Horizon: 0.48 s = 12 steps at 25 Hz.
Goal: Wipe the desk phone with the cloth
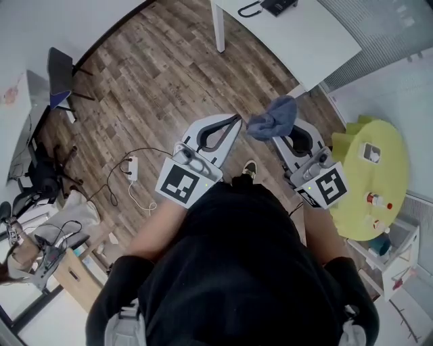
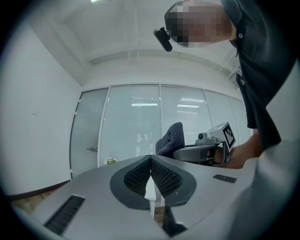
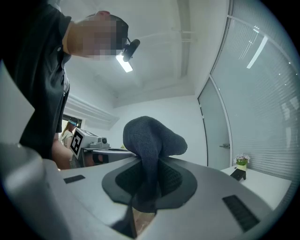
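My right claw (image 3: 150, 180) pinches the soft, light blue-grey knitted cloth (image 3: 151, 138) by a bunched fold; my left claw (image 2: 151, 164) sits closed, empty. The black desk phone (image 1: 278, 5) lies well apart on the white surface (image 1: 308, 40).

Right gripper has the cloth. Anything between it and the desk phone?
Nothing visible. The cloth, clamped in the right gripper, hangs over wood floor; the desk phone sits ahead on the white desk. The left gripper, shut, is off to the side.
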### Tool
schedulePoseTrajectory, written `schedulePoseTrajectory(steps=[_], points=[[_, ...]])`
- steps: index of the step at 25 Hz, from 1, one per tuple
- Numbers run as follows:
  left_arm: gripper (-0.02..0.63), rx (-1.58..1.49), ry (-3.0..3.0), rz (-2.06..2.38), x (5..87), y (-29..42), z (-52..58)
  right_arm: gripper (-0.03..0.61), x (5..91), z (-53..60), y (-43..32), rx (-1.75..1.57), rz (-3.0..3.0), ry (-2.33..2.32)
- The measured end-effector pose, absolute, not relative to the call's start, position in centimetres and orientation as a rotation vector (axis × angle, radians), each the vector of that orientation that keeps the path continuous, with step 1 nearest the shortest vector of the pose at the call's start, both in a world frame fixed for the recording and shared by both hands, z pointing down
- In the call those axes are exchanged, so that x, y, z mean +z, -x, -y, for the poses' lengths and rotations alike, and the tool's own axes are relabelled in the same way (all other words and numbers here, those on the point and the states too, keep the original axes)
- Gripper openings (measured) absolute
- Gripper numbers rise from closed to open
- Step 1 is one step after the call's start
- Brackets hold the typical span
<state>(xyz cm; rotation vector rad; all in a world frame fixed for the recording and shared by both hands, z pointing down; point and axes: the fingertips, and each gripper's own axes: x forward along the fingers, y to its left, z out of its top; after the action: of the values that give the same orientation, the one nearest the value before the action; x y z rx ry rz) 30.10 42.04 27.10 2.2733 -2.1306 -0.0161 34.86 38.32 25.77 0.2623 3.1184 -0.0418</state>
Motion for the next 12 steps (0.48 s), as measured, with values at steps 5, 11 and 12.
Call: schedulePoseTrajectory(steps=[5, 11, 12], points=[[0.011, 0.006, -2.267, 2.142, 26.9, -30.8, -40.0, 0.078, 25.3, -35.9, -35.6, -0.057, -3.107, -0.250], [0.011, 0.011, -2.245, 2.192, 26.1, -31.2, -36.9, 0.078, 25.1, -33.1, -35.6, -0.049, -3.087, -0.291], [0.011, 0.016, -2.241, 2.203, 26.1, -31.3, -36.4, 0.078, 25.1, -32.7, -35.7, -0.048, -3.082, -0.299]])
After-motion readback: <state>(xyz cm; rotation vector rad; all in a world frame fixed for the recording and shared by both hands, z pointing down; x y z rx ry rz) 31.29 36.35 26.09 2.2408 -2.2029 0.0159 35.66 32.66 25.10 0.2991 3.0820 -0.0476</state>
